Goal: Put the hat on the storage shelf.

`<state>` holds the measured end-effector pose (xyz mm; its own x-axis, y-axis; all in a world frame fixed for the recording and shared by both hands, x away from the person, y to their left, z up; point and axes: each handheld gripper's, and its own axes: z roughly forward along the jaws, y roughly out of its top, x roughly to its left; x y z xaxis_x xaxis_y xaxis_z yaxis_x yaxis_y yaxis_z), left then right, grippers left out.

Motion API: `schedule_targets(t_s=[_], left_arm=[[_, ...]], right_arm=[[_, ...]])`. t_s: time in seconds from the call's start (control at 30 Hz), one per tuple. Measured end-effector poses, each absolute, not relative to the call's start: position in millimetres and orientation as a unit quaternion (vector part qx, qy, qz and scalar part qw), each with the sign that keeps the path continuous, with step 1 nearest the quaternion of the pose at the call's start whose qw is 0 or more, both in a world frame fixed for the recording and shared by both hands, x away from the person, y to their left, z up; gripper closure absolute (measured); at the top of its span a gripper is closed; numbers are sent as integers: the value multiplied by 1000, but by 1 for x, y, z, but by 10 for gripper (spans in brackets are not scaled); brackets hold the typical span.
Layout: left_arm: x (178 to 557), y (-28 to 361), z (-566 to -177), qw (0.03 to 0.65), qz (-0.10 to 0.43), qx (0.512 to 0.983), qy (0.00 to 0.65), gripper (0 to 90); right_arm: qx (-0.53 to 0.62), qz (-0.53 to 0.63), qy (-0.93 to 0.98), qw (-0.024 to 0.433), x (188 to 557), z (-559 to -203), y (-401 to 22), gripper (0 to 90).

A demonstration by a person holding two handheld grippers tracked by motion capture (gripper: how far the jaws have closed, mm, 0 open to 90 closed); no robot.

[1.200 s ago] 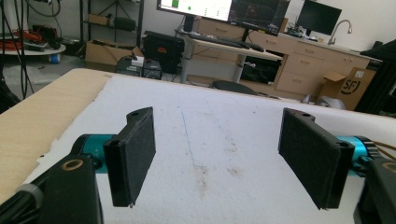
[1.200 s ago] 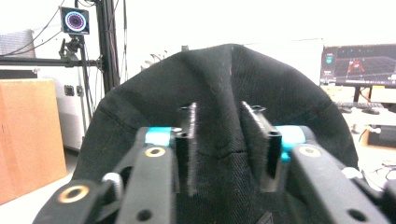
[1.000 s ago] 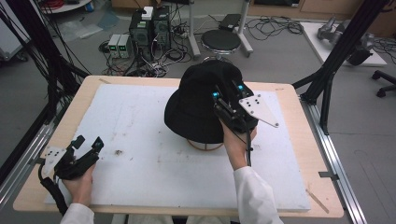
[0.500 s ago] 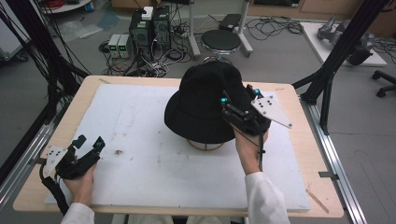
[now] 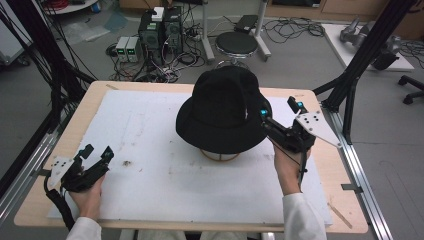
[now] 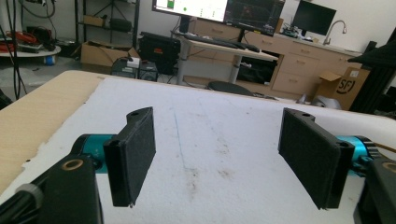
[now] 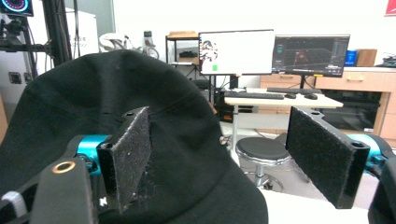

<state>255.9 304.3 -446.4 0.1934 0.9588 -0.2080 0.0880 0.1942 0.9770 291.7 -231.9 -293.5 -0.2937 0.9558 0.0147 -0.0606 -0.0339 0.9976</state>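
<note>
Black bucket hat [image 5: 222,111] sits on a rounded stand [image 5: 219,155], brim drooping over it, toward the far edge of the tabletop [image 5: 45,197] and somewhat right of its middle, on the white sheet [image 5: 160,180] that covers most of the surface. Right tongs [image 5: 280,116] are just beside the hat's right brim, with jaws standing wide apart after just opening; the right gripper view shows the hat's cloth behind the left pad and no pad pressing on it. Left tongs [image 5: 95,152] rest near the near-left corner of the tabletop, well apart from the hat, with jaws apart and only bare, scuffed white sheet between them in the left gripper view.
</note>
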Motion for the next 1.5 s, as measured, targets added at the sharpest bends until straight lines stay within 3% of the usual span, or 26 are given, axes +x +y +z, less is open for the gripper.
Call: schedule_targets(t_s=[0.7,1.5], left_arm=[[256,306,-447,576,379,507,517,278],[255,305,-447,578,383,500,518,278]], right_arm=[[456,566,502,469,261,-326,-291,220],[515,521,517,443,260,-407,-297,221]])
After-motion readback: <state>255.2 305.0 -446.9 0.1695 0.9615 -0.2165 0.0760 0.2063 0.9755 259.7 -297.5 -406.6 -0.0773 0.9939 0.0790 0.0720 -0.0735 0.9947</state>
